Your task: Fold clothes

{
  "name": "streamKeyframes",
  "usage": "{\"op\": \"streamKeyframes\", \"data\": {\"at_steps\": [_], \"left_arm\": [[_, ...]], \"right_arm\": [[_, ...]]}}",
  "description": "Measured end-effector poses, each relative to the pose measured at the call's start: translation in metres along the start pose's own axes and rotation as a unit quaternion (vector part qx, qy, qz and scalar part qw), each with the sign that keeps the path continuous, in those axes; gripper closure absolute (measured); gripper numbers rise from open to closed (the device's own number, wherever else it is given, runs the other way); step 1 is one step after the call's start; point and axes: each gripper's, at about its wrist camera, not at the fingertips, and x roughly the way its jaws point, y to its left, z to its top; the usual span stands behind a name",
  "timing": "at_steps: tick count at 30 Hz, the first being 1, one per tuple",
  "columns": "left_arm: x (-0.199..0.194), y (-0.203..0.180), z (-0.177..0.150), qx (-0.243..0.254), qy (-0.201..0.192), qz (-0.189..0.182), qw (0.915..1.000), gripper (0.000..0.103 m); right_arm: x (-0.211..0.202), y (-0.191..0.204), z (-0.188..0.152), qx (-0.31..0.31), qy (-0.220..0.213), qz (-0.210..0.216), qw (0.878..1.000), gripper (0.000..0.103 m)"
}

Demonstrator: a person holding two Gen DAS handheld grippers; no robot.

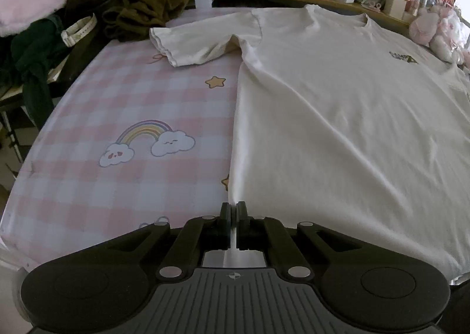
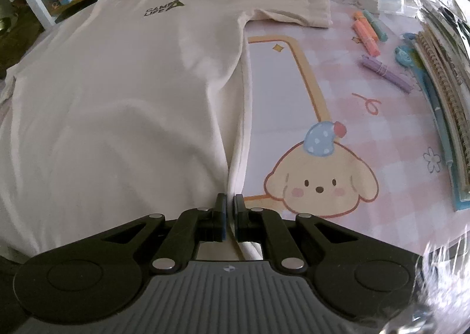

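The white t-shirt (image 1: 337,116) lay flat on the pink checked tablecloth (image 1: 102,116), with the left gripper (image 1: 233,207) and right gripper (image 2: 230,200) each pinched tight on a bottom corner.

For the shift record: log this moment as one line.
stage: fold start | left gripper: shut on white cotton T-shirt bottom corner | right gripper: shut on opposite bottom corner | shirt: flat, sleeves out, on pink checked mat
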Motion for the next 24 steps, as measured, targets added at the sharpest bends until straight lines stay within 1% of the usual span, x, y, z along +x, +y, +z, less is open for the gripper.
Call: {"op": "streamKeyframes", "data": {"at_steps": [5, 6, 7, 9, 10, 11, 13, 15, 17, 18, 19, 20, 21, 22, 24], "left_arm": [[0.0, 0.001, 0.0, 0.003, 0.001, -0.003, 1.0, 0.101], [0.0, 0.0, 0.001, 0.006, 0.003, -0.003, 1.0, 0.099], [-0.001, -0.001, 0.001, 0.015, 0.003, 0.001, 0.9999, 0.095], [-0.003, -0.004, 0.003, 0.028, -0.001, 0.005, 0.9996, 0.093], [-0.006, -0.006, 0.004, 0.034, -0.009, 0.008, 0.9994, 0.088], [-0.009, -0.008, 0.005, 0.039, -0.017, 0.01, 0.999, 0.084], [-0.017, -0.014, 0.01, 0.049, -0.046, 0.006, 0.9977, 0.06], [-0.022, -0.021, 0.016, 0.055, -0.071, -0.006, 0.9959, 0.049], [-0.024, -0.03, 0.023, 0.062, -0.086, -0.021, 0.9941, 0.047], [-0.023, -0.034, 0.025, 0.064, -0.089, -0.027, 0.9936, 0.046], [-0.022, -0.039, 0.027, 0.066, -0.091, -0.034, 0.9931, 0.044], [-0.021, -0.042, 0.029, 0.063, -0.092, -0.041, 0.9929, 0.042], [-0.019, -0.044, 0.03, 0.058, -0.091, -0.052, 0.9928, 0.039], [-0.017, -0.047, 0.032, 0.051, -0.091, -0.063, 0.9926, 0.038], [-0.013, -0.055, 0.035, 0.063, -0.094, -0.068, 0.9912, 0.033]], "right_arm": [[-0.001, 0.002, -0.001, 0.008, 0.0, -0.003, 1.0, 0.098], [-0.001, 0.004, -0.001, 0.008, 0.0, -0.005, 1.0, 0.098], [-0.002, 0.004, -0.001, 0.011, -0.001, -0.008, 1.0, 0.096], [-0.003, 0.004, -0.001, 0.016, -0.003, -0.012, 1.0, 0.093], [-0.005, 0.004, -0.001, 0.022, -0.009, -0.015, 1.0, 0.087], [-0.009, 0.004, 0.0, 0.025, -0.017, -0.015, 0.999, 0.077], [-0.016, 0.006, 0.002, 0.025, -0.035, -0.016, 0.999, 0.066], [-0.02, 0.009, 0.006, 0.021, -0.049, -0.019, 0.998, 0.065], [-0.025, 0.014, 0.009, 0.02, -0.061, -0.021, 0.998, 0.058], [-0.027, 0.017, 0.011, 0.02, -0.067, -0.021, 0.997, 0.056], [-0.029, 0.02, 0.012, 0.018, -0.074, -0.024, 0.997, 0.049], [-0.031, 0.023, 0.012, 0.017, -0.08, -0.027, 0.996, 0.04], [-0.032, 0.026, 0.013, 0.014, -0.087, -0.033, 0.996, 0.036], [-0.032, 0.029, 0.015, 0.009, -0.093, -0.04, 0.995, 0.032], [-0.03, 0.036, 0.016, -0.002, -0.099, -0.057, 0.993, 0.027]]}}
